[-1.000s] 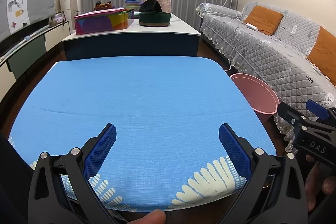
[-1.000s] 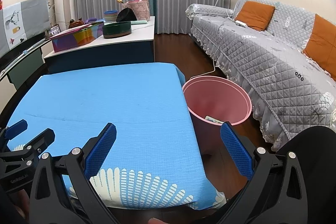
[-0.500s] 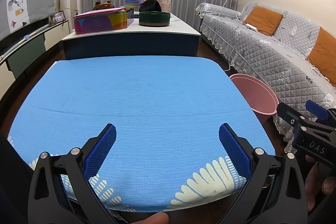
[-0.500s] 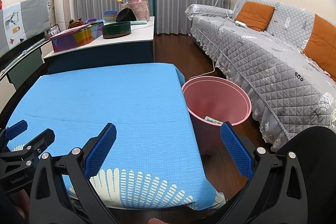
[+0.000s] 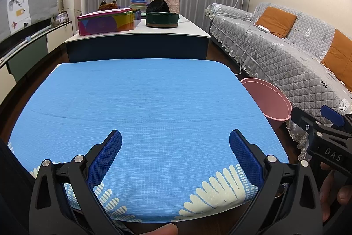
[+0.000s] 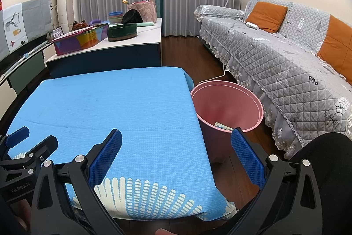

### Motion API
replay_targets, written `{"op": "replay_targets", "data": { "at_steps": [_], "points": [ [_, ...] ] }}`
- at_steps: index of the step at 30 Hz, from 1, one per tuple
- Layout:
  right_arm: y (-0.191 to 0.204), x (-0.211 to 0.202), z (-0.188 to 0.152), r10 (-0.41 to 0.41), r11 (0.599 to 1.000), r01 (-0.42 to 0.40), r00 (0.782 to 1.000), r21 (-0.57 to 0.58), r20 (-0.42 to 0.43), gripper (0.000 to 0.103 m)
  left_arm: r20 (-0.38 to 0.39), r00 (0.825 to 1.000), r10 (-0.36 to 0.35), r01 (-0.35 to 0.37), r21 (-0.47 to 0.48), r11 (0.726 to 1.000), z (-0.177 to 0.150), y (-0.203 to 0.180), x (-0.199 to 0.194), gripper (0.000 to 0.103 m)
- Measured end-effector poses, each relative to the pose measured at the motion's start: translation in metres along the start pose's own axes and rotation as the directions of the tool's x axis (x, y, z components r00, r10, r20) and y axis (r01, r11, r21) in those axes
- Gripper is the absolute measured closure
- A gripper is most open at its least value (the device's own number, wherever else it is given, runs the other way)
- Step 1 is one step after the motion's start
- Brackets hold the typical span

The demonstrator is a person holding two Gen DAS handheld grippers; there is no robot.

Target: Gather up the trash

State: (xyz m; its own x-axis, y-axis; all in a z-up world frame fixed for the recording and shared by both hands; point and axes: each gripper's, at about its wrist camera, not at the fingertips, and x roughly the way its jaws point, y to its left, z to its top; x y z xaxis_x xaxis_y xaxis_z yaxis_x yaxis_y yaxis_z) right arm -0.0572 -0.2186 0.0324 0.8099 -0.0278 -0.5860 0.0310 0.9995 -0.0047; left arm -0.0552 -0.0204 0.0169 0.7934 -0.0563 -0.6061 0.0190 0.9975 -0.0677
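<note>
Both the left gripper (image 5: 175, 154) and the right gripper (image 6: 176, 155) are hovering wide open and empty over the bench's (image 5: 154, 102) near edge. The only trash showing is a flat scrap (image 6: 222, 126) lying inside the pink bin (image 6: 228, 100) off the bench's right edge; it is looking light and flimsy, best pinched by an edge. Farther off, a gray sofa (image 6: 286, 63) is crowding the bin, and a cluttered counter (image 5: 140, 33) is standing beyond the far edge.

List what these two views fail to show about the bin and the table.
- Pink bin, right view: its near rim and the right gripper hide most of the contents.
- Bin, left view: inside not visible.
- Blue table, both views: near edge hidden behind open grippers.
</note>
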Motion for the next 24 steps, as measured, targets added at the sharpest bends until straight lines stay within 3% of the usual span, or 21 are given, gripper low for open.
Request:
{"op": "replay_targets", "data": {
  "at_steps": [24],
  "points": [
    [-0.0006, 0.0001, -0.0002, 0.000, 1.000, 0.000, 1.000, 0.000, 0.001, 0.005, 0.000, 1.000, -0.004, 0.004, 0.003, 1.000, -0.0008, -0.0005, 0.0016, 0.008]
  ]
}}
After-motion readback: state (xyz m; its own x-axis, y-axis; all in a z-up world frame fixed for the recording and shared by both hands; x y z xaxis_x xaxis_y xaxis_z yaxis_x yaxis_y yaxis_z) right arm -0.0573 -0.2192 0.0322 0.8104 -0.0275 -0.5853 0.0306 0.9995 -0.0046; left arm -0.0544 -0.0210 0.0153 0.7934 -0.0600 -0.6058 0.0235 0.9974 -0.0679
